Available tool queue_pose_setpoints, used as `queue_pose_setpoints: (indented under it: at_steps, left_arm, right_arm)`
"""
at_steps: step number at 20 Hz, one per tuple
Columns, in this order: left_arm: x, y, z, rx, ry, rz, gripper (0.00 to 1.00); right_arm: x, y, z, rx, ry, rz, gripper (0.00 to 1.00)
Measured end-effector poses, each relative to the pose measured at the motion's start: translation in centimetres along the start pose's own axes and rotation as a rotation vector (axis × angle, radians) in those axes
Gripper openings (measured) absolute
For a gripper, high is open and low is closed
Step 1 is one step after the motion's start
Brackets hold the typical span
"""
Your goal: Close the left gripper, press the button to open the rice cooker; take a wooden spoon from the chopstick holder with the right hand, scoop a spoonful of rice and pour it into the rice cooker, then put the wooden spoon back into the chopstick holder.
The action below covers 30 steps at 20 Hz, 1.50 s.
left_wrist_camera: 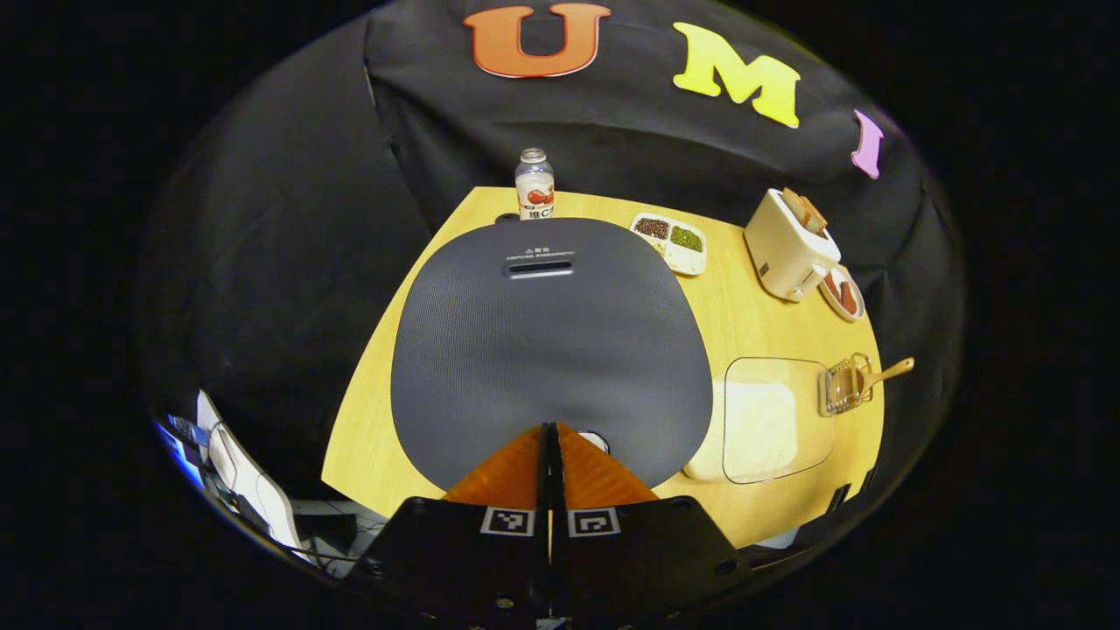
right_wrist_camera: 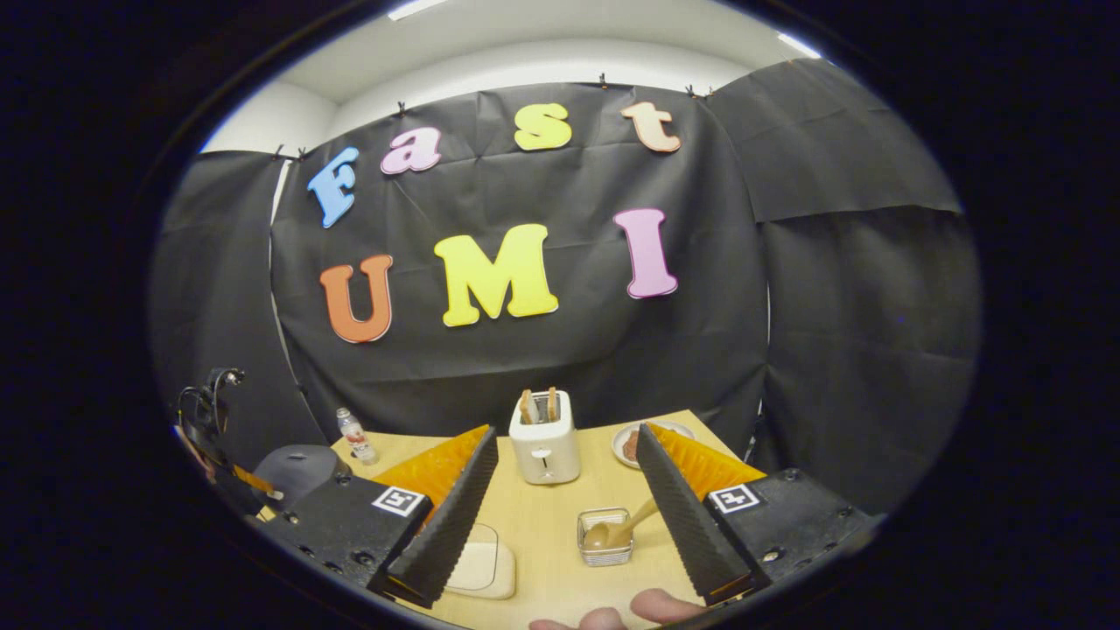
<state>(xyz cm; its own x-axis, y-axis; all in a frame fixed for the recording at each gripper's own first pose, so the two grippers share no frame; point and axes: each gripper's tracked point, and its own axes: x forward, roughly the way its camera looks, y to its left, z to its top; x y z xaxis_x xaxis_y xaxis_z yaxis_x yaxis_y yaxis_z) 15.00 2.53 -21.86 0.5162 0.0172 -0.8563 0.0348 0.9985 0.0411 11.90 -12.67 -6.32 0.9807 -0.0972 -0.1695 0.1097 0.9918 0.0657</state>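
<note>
Left gripper view: the left gripper (left_wrist_camera: 551,437) hovers over the closed rice cooker (left_wrist_camera: 551,346), fingers pressed together on nothing, tips near its front edge. The right gripper (right_wrist_camera: 564,516) hangs above the table (right_wrist_camera: 542,534), fingers spread wide. The wooden spoon (right_wrist_camera: 617,529) sits in the chopstick holder (right_wrist_camera: 604,538). The cooker lid's small writing is unreadable.

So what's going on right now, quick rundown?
Left gripper jaws shut, over the rice cooker, lid down. Right gripper jaws open, empty. Wooden spoon in chopstick holder. Nothing in the way.
</note>
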Motion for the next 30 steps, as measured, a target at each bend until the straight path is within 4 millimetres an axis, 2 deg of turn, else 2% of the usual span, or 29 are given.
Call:
queue_pose_setpoints:
  at_steps: [2,3,8,9,11,12,14,16,18,22,25,27,30]
  left_arm:
    - [0.5,0.0,0.1,0.016,0.012,-0.005,0.01]
    - [0.0,0.1,0.1,0.008,0.004,-0.015,0.01]
    - [0.0,0.0,0.2,-0.091,-0.018,-0.085,0.01]
    - [-0.3,0.0,0.3,-0.105,-0.028,-0.093,0.00]
    - [-1.5,-0.4,0.2,-0.138,-0.039,-0.117,0.00]
    - [-2.0,-0.3,0.9,-0.134,-0.079,-0.111,0.00]
    - [-4.0,0.1,2.9,-0.107,-0.186,-0.090,0.00]
    - [-6.1,0.4,6.2,-0.096,-0.329,-0.071,0.00]
    - [-8.2,0.5,9.4,-0.094,-0.461,-0.067,0.00]
    - [-12.0,1.0,14.6,-0.118,-0.667,-0.071,0.00]
    - [-13.7,0.3,16.2,-0.146,-0.754,-0.095,0.00]
    - [-14.9,0.5,17.1,-0.142,-0.819,-0.060,0.00]
    - [-17.1,-0.6,17.5,-0.151,-0.880,-0.069,0.01]
  right_arm:
    - [-0.1,0.1,-0.1,-0.002,0.002,0.000,0.98]
    - [-0.1,0.0,-0.1,-0.001,0.004,-0.002,0.98]
    - [-0.7,-0.4,-0.2,0.020,0.002,-0.009,1.00]
    - [-0.9,-0.6,-0.2,0.018,0.004,-0.016,0.98]
    - [-1.2,-1.2,0.3,0.010,-0.002,-0.027,1.00]
    - [-1.4,-1.2,0.4,0.006,-0.007,-0.028,0.98]
    - [-1.8,-1.7,1.0,0.001,-0.024,-0.037,1.00]
    - [-2.0,-1.7,1.4,0.003,-0.030,-0.040,0.98]
    - [-2.1,-1.6,1.7,0.005,-0.032,-0.036,1.00]
    - [-2.6,-1.3,2.5,-0.006,-0.044,-0.026,1.00]
    - [-3.1,-1.2,2.7,-0.014,-0.043,-0.016,0.98]
    - [-3.3,-1.4,2.0,-0.023,-0.025,-0.021,1.00]
    - [-3.5,-1.8,0.8,-0.030,0.002,-0.027,0.98]
